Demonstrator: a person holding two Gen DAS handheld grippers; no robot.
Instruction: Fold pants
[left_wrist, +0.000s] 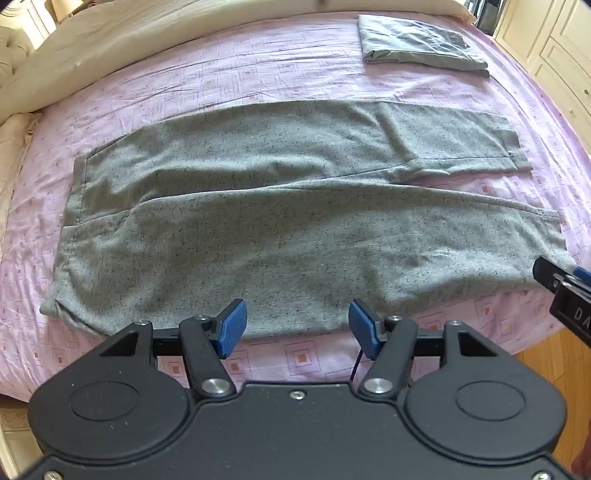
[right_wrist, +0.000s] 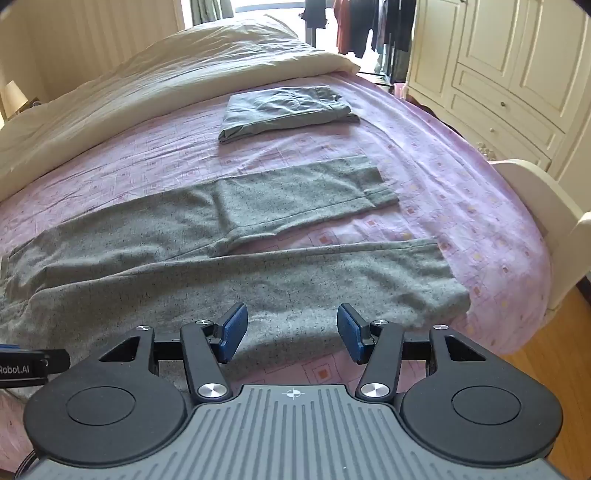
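Observation:
Grey speckled pants (left_wrist: 280, 221) lie flat across the pink bed, waistband to the left, both legs running right; they also show in the right wrist view (right_wrist: 236, 273). The far leg is partly folded back on itself. My left gripper (left_wrist: 297, 326) is open and empty, just above the near edge of the near leg. My right gripper (right_wrist: 291, 330) is open and empty, over the near edge of the near leg closer to the hem. Its tip shows at the right edge of the left wrist view (left_wrist: 565, 284).
A folded grey garment (left_wrist: 421, 46) lies at the far right of the bed (right_wrist: 443, 173). A cream duvet (right_wrist: 177, 74) is bunched along the far side. A white footboard (right_wrist: 546, 206), cream wardrobe (right_wrist: 509, 62) and wooden floor (right_wrist: 554, 362) are to the right.

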